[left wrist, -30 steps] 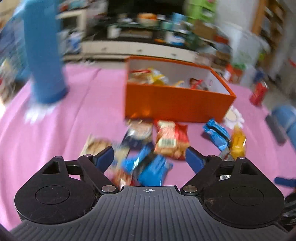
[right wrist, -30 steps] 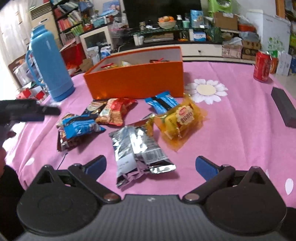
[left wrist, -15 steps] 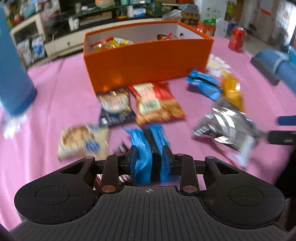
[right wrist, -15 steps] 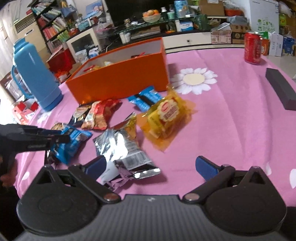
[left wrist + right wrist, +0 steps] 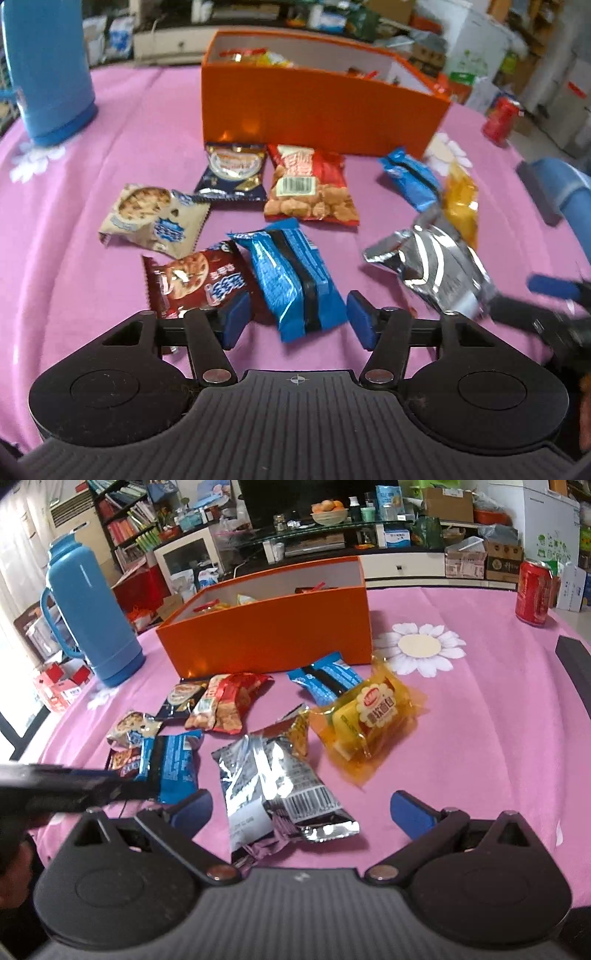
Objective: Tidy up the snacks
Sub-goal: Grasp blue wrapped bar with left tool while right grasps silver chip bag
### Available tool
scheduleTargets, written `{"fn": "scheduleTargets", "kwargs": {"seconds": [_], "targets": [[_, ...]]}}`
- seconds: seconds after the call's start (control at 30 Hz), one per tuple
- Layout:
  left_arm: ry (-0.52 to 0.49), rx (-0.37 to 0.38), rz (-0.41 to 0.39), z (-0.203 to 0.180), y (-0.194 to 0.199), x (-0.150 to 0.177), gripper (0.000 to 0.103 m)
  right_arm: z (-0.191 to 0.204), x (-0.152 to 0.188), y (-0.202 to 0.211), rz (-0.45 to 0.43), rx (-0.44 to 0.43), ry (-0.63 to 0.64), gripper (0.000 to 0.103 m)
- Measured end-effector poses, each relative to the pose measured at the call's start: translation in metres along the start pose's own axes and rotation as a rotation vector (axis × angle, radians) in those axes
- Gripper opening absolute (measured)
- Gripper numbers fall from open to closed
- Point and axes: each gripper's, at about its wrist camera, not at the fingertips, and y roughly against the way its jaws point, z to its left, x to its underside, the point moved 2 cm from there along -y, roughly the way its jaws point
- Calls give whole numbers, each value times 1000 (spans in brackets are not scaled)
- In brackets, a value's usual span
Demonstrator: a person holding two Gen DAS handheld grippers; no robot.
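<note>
Several snack packets lie on the pink tablecloth in front of an orange box (image 5: 317, 110) that holds some snacks. My left gripper (image 5: 295, 321) is open, its pads on either side of a blue cookie packet (image 5: 295, 280), which lies on the cloth. A red-brown cookie packet (image 5: 195, 284) lies by its left finger. My right gripper (image 5: 301, 812) is open over a silver packet (image 5: 273, 779). A yellow bread packet (image 5: 369, 720) lies beyond it. The orange box (image 5: 273, 635) and the left gripper (image 5: 125, 790) also show in the right wrist view.
A blue thermos (image 5: 88, 613) stands left of the box. A red can (image 5: 533, 590) stands at the far right. A dark bar (image 5: 576, 664) lies at the table's right edge. A red peanut packet (image 5: 310, 184) and a dark packet (image 5: 232, 173) lie before the box.
My left gripper was shut on the blue cookie packet half a second ago; its jaws have now opened wide around it. My right gripper has moved closer over the silver packet.
</note>
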Motion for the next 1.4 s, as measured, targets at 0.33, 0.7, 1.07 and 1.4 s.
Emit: {"fn": "scheduleTargets", "kwargs": {"seconds": [0.33,0.7,1.07,1.4], "targets": [[73,-49,-6,43,-11,-11,47,-24,-3,1,-14,11,-71,102],[113,-5,36,5,-38,-20,45,18,-9,-31,5,-33,138,102],[18,-40,46,13,-28,-4,21,32,-11,-60,28,-28,191,102],[-48,-53,45,18,-1,30,49,49,16,-54,108,-21,217,74]]}}
